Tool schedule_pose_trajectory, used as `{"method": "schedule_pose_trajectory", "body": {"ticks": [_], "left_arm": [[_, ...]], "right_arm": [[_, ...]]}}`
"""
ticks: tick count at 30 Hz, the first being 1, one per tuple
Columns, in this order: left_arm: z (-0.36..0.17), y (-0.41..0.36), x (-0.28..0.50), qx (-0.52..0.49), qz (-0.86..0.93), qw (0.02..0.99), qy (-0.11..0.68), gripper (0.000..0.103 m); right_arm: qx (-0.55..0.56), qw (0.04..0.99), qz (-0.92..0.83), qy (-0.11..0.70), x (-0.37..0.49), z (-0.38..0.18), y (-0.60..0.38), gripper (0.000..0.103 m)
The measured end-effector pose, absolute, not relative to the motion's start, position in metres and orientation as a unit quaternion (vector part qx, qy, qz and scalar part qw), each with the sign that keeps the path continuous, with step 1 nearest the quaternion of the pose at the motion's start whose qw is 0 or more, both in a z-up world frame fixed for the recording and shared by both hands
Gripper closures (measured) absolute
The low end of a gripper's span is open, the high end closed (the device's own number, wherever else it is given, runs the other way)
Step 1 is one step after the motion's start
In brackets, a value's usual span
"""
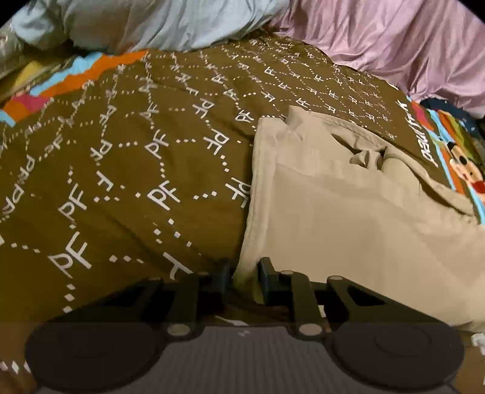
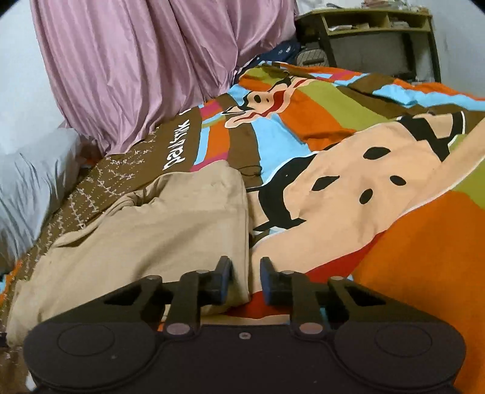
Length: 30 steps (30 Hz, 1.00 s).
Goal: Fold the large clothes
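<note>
A beige garment (image 1: 348, 206) lies folded on the brown patterned bedspread (image 1: 121, 169). It also shows in the right wrist view (image 2: 169, 224) as a flat folded stack. My left gripper (image 1: 244, 280) is at the garment's near left corner, and its narrowly parted jaws have the beige cloth edge between them. My right gripper (image 2: 245, 280) is at the garment's near right corner. Its jaws stand a little apart, with the cloth edge at the left finger (image 2: 222, 282). Whether either gripper pinches the cloth is hidden.
The colourful cartoon quilt (image 2: 379, 188) covers the bed to the right. A pink curtain (image 2: 136, 69) hangs behind the bed. A grey pillow (image 1: 157, 24) lies at the head. A dark wooden shelf unit (image 2: 372, 39) stands at the far right.
</note>
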<state>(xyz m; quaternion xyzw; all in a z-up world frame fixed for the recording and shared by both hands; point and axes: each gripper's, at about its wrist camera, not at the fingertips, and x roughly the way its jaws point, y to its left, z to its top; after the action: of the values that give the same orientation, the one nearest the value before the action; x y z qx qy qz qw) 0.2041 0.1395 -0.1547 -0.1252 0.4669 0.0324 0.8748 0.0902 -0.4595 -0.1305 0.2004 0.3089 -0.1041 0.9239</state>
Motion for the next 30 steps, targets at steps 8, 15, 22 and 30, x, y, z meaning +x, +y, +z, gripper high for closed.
{"method": "schedule_pose_trajectory", "body": {"ticks": [8,15,22,30], "left_arm": [[-0.13,0.148,0.141,-0.188,-0.03,0.917,0.349,0.039],[-0.103,0.12,0.114,-0.262,-0.112,0.902,0.325,0.016],[-0.126,0.102,0.173,-0.299,-0.065,0.854,0.42,0.011],[-0.138,0.101,0.198,-0.291,0.028,0.856,0.426,0.023]], "right_arm": [[0.191,0.934,-0.081,0.291,0.075,-0.13,-0.453,0.048],[0.187,0.939,-0.05,0.282,0.063,-0.123,-0.439,0.027],[0.315,0.905,-0.003,0.286,0.05,-0.105,-0.432,0.014],[0.421,0.839,-0.114,0.326,0.086,-0.115,-0.458,0.036]]}}
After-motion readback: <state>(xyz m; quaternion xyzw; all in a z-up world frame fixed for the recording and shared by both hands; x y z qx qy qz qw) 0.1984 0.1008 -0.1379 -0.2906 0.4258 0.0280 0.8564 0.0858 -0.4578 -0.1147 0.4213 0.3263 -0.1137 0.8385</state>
